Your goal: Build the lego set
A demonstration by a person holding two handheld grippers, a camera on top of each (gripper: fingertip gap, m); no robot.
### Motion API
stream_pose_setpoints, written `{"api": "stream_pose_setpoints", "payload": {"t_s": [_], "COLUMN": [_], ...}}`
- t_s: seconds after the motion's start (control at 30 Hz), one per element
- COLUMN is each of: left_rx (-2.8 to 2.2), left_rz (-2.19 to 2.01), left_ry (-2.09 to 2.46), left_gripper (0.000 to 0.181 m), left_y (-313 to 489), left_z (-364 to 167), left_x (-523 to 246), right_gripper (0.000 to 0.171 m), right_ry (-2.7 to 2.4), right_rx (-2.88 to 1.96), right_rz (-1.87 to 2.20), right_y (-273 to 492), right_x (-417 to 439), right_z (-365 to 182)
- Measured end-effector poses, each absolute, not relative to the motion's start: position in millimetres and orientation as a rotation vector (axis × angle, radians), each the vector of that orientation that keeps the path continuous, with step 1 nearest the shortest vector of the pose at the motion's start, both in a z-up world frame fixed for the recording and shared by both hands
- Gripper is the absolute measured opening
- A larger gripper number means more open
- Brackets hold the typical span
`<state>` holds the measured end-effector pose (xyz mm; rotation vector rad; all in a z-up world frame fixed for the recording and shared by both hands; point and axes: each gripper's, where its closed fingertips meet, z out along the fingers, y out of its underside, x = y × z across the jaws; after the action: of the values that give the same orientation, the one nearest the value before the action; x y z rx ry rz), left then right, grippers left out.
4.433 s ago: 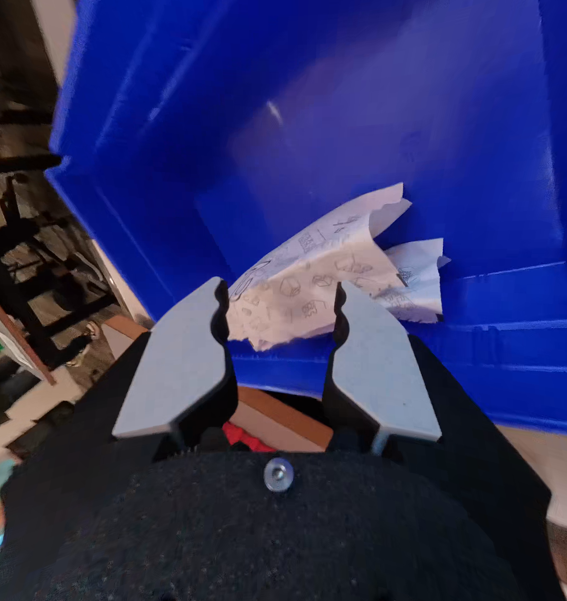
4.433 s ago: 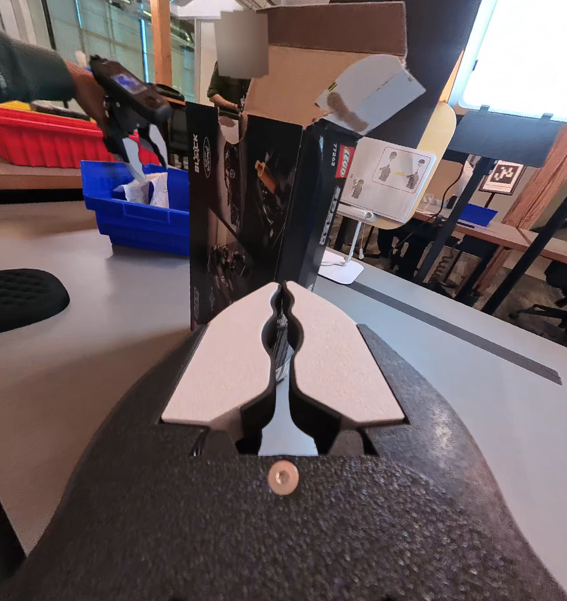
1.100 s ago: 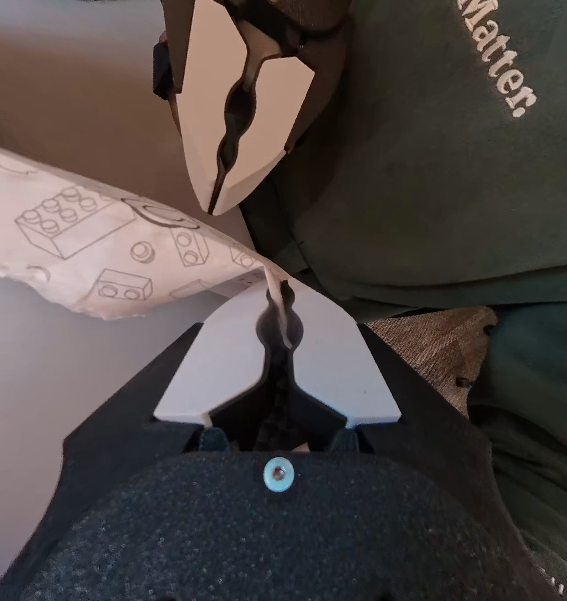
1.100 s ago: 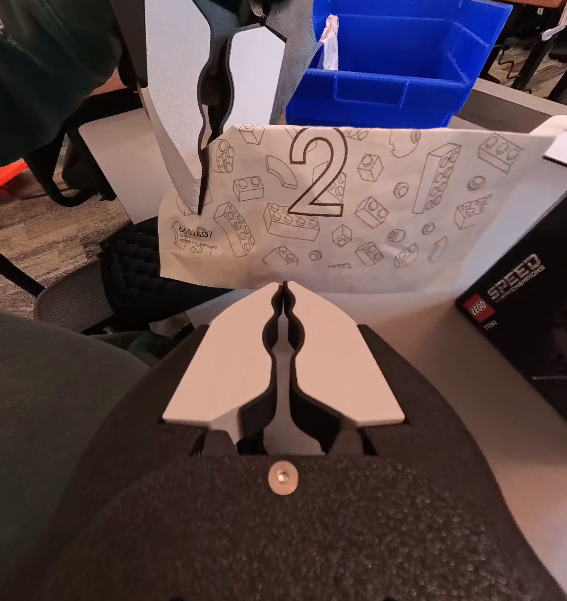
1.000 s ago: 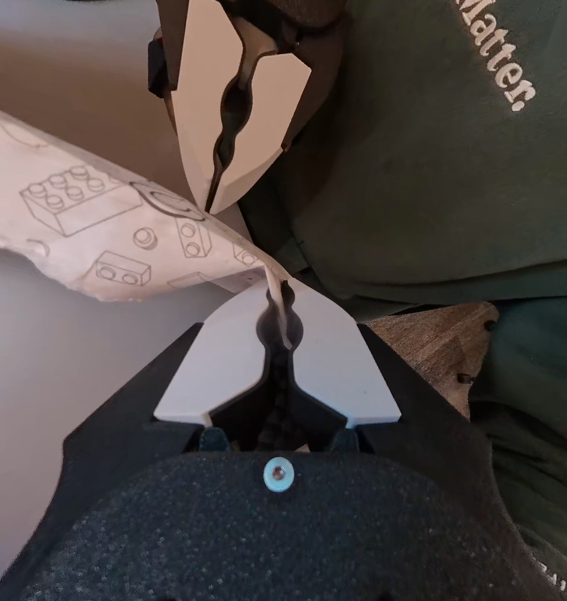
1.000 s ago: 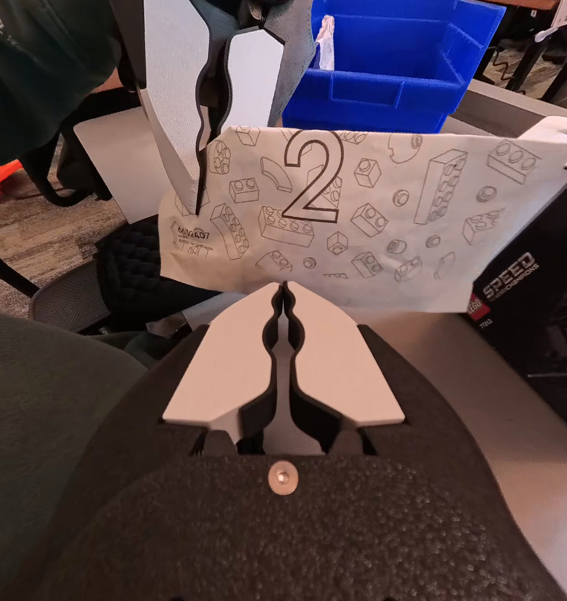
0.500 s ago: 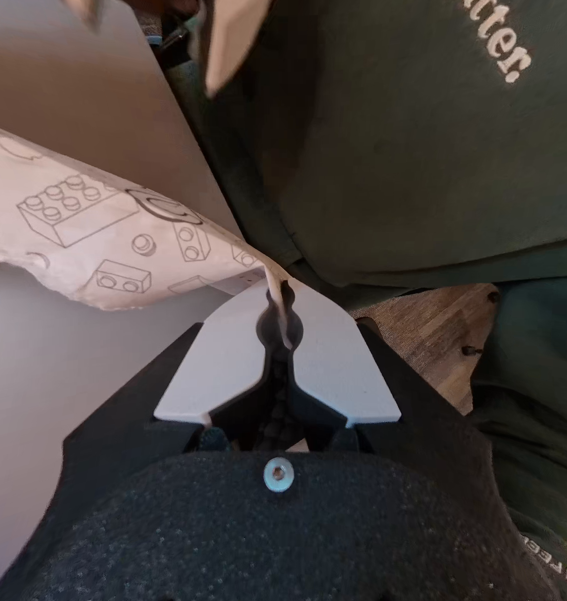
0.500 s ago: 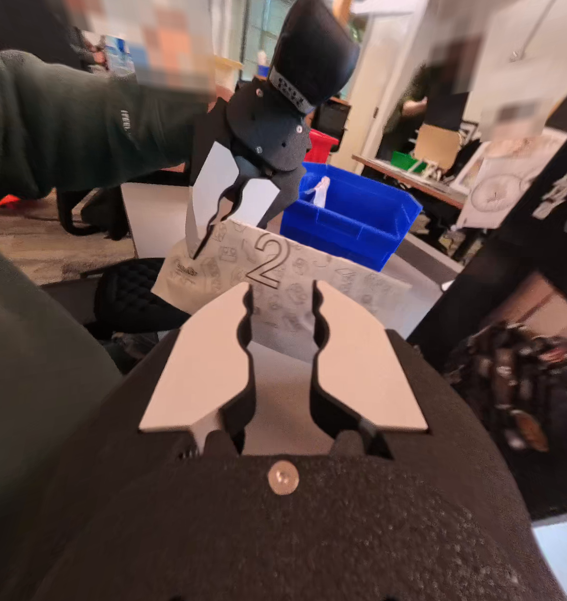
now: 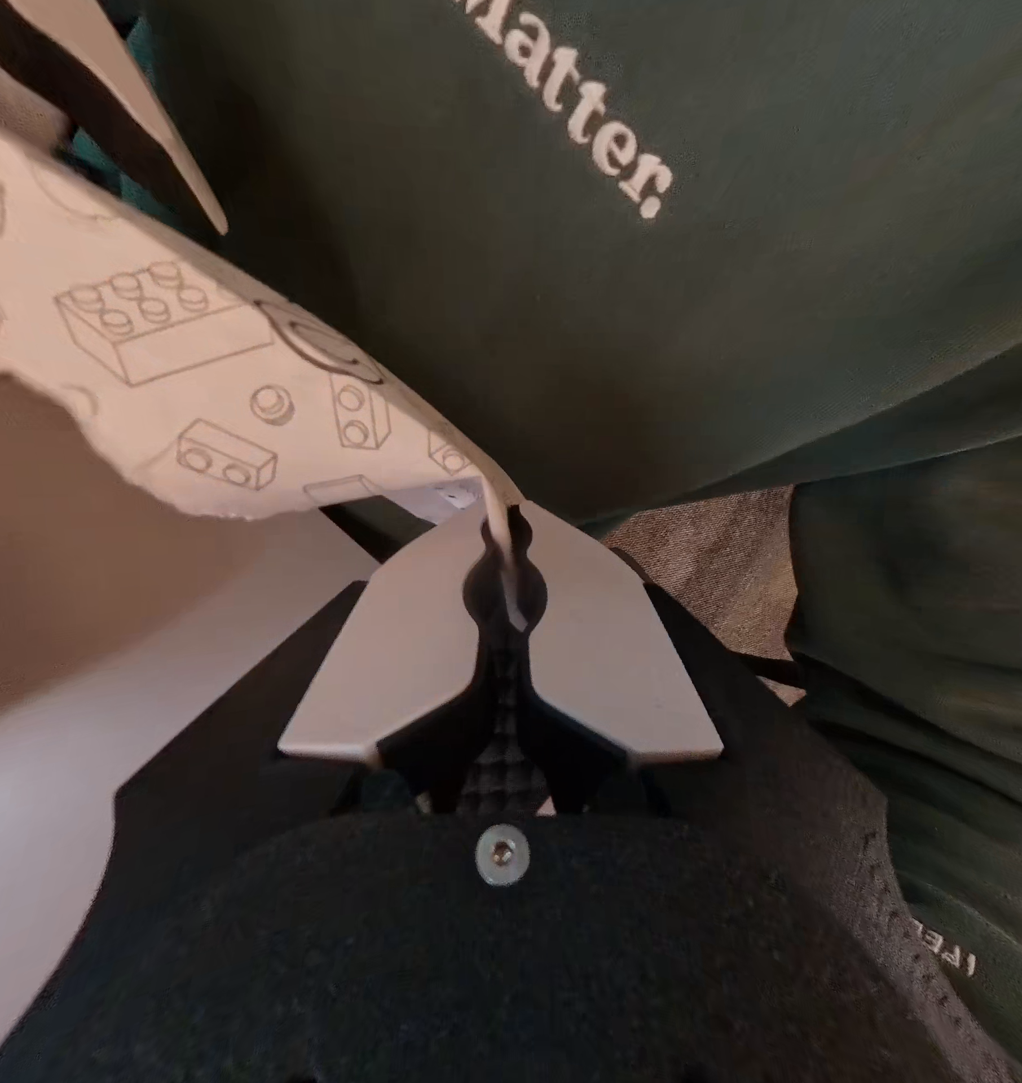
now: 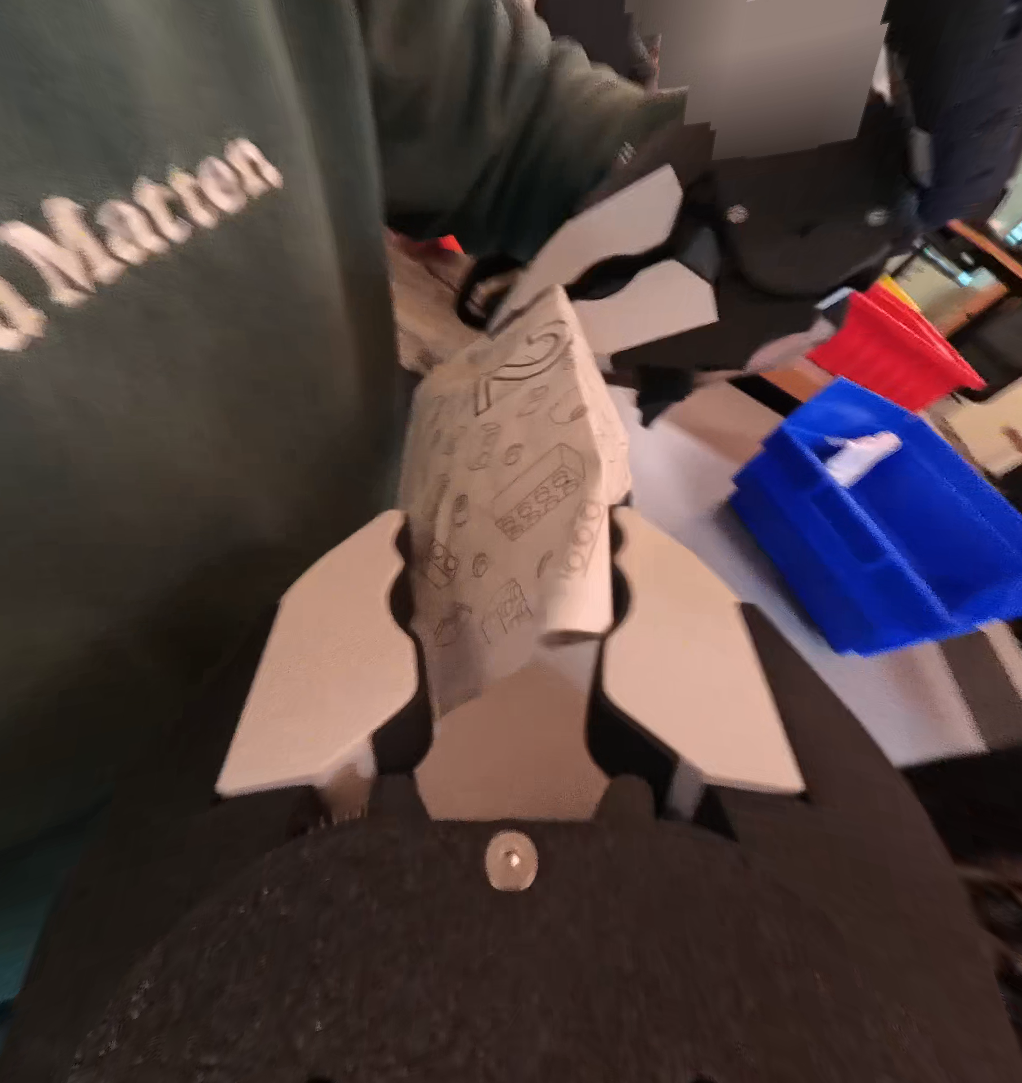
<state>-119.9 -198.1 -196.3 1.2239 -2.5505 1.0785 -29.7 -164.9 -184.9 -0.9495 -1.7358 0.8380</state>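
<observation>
A white paper parts bag (image 9: 163,375) printed with brick outlines hangs in the air. My left gripper (image 9: 506,516) is shut on one corner of it, close to a person's dark green sweatshirt (image 9: 614,293). One finger (image 9: 157,135) of my right gripper shows at the top left above the bag. In the right wrist view, which is blurred, my right gripper (image 10: 508,521) is open with the bag's near end (image 10: 497,527) between its jaws. The left gripper (image 10: 541,310) holds the bag's far end.
A blue bin (image 10: 883,527) with a small white piece in it stands on the grey table (image 10: 702,469) at the right, and a red bin (image 10: 889,351) sits behind it. The person's green sweatshirt (image 10: 145,410) fills the left side. One gripper's finger ends stand about 10 centimeters off the other's.
My right gripper opened, left the bag's edge, swung round, and now has its open jaws around the bag's other end. My left gripper kept its hold and the bag tilted.
</observation>
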Motion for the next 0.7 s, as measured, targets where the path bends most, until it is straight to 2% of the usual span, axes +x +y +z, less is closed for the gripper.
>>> {"api": "stream_pose_setpoints", "payload": {"t_s": [0.07, 0.17, 0.33, 0.4, 0.57, 0.7], "left_rx": [1.241, 1.271, 1.571, 1.763, 2.523, 2.899], "left_rz": [1.09, 1.222, 1.433, 1.597, 1.864, 1.78], "left_ry": [-2.596, -2.615, -2.651, -2.704, -2.666, -2.496], "left_gripper": [0.001, 0.002, 0.004, 0.012, 0.045, 0.087], "left_y": [-194.9, -191.6, -160.7, -135.5, -33.3, 28.6], "left_z": [-196.3, -196.7, -202.1, -187.9, -146.6, -147.2], "left_x": [-116.9, -113.1, -92.7, -81.3, -72.0, -55.3], "right_gripper": [0.027, 0.009, 0.004, 0.004, 0.005, 0.005], "right_ry": [-1.668, -1.593, -1.561, -1.593, -1.581, -1.581], "right_rx": [-0.92, -1.019, -1.237, -1.281, -1.36, -1.454], "right_rz": [0.992, 1.068, 1.001, 0.877, 0.53, 0.246], "right_y": [-176.2, -176.5, -161.2, -151.8, -110.4, -60.8], "right_x": [-27.3, -25.3, -8.8, 6.0, 47.1, 70.8], "right_z": [-178.9, -181.5, -180.1, -165.8, -69.4, 11.6]}}
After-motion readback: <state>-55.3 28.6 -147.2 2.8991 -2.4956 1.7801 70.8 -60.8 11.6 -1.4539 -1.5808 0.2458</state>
